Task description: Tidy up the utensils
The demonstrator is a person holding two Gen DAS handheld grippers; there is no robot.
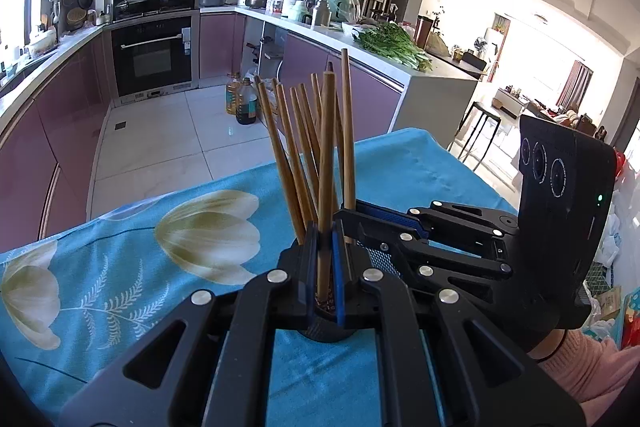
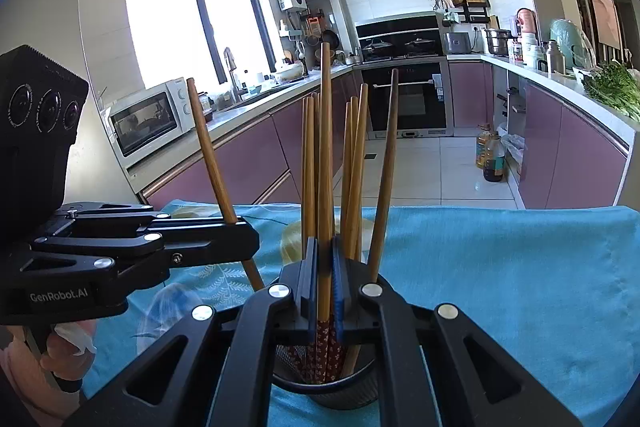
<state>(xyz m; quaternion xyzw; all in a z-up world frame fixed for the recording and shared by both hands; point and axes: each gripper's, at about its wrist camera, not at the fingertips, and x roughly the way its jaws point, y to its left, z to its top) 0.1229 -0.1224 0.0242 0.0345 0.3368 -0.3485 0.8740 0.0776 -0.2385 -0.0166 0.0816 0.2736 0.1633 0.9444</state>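
A dark mesh holder (image 2: 326,389) stands on the blue flowered cloth (image 2: 500,287) with several wooden chopsticks (image 2: 352,163) upright in it. My left gripper (image 1: 326,259) is shut on one chopstick (image 1: 327,163) right above the holder (image 1: 326,335). It also shows at the left of the right wrist view (image 2: 244,239), where its chopstick (image 2: 208,147) leans left. My right gripper (image 2: 324,271) is shut on another chopstick (image 2: 325,147), whose patterned end is in the holder. It also shows in the left wrist view (image 1: 352,219), reaching in from the right.
The cloth-covered table (image 1: 120,267) ends ahead at a tiled kitchen floor (image 1: 160,147). Purple cabinets, an oven (image 1: 152,55) and counters line the walls. Oil bottles (image 1: 242,101) stand on the floor. A microwave (image 2: 150,115) sits on the left counter.
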